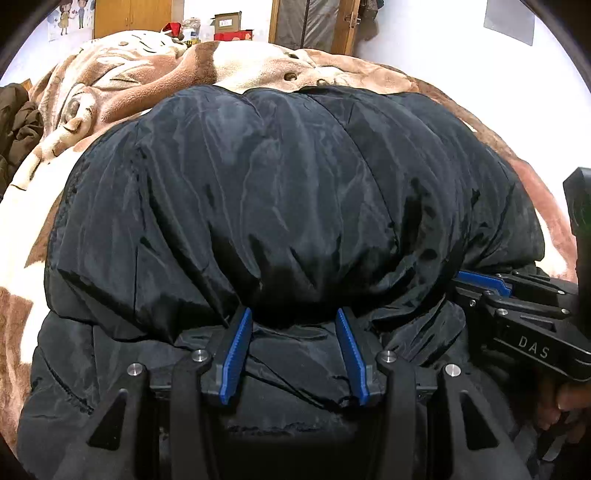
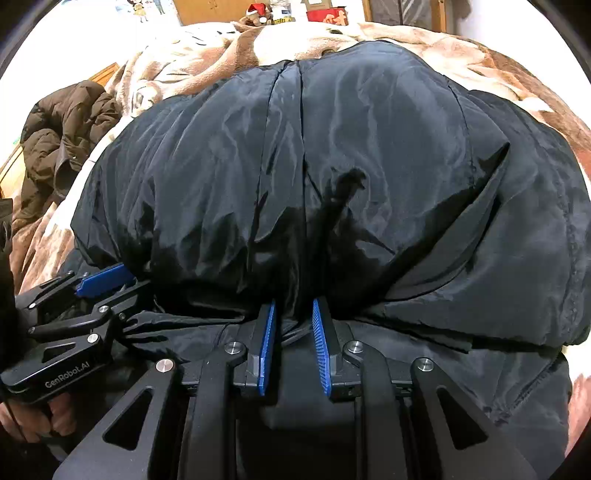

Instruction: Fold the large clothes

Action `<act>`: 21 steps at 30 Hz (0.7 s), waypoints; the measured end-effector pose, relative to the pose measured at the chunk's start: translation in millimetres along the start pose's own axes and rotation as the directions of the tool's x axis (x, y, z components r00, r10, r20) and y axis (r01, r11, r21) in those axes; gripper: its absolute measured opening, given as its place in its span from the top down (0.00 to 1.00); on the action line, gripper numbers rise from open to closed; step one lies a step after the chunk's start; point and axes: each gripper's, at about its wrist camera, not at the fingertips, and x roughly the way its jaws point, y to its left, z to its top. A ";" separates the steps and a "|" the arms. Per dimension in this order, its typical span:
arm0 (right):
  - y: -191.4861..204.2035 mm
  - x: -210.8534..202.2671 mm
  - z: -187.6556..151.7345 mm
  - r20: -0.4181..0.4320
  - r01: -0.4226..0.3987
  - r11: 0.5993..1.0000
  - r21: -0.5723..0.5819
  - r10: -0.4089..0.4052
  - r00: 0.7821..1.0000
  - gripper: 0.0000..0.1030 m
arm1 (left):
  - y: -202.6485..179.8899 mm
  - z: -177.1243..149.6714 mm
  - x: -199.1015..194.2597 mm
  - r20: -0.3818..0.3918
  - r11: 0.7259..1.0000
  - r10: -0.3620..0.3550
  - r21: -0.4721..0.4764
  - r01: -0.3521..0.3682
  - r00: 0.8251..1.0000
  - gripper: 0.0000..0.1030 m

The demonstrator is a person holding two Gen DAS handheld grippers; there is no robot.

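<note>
Fingers of the left gripper (image 1: 293,317) and of the right gripper (image 2: 293,308) each clench a fold of the black jacket (image 1: 295,192). The jacket lies bunched on the bed's brown blanket (image 1: 122,81).

Two markings can be read. In the left wrist view, the black body of the right hand-held gripper (image 1: 476,278) bears the white letters "DAS". In the right wrist view, the black body of the left hand-held gripper (image 2: 129,282) carries "GenRobot.AI" in white. A red box (image 2: 327,15) beyond the far edge of the bed shows a gold character, too small to read.
</note>
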 end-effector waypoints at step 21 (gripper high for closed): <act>7.8 -44.3 -1.5 0.022 0.005 1.000 0.006 -0.005 1.000 0.70 | -23.5 5.7 -42.4 0.027 0.999 0.053 0.000 -0.053 0.998 0.52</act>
